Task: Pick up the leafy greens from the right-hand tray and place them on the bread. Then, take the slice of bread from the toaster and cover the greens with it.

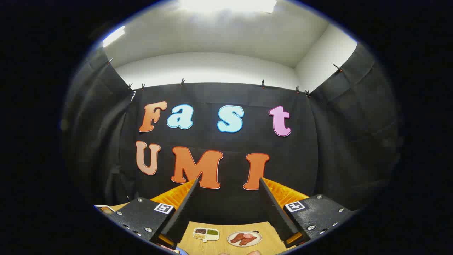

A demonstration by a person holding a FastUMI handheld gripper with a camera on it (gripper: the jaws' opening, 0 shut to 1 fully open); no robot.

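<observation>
My gripper (228, 181) is raised and points at the booth's back wall, its two fingers (184, 209) spread wide apart with nothing between them. Far below, between the fingers, lies a strip of wooden table (223, 244). On it sit a small white divided dish (206, 233) with dark and green fillings and a white plate (244, 238) with reddish meat slices. No leafy greens, bread or toaster can be made out from here.
Black cloth walls close the booth at the back and on both sides. A white-edged thing (102, 209) peeks out beyond the left finger's base. Something pale (253, 253) shows at the table's near edge.
</observation>
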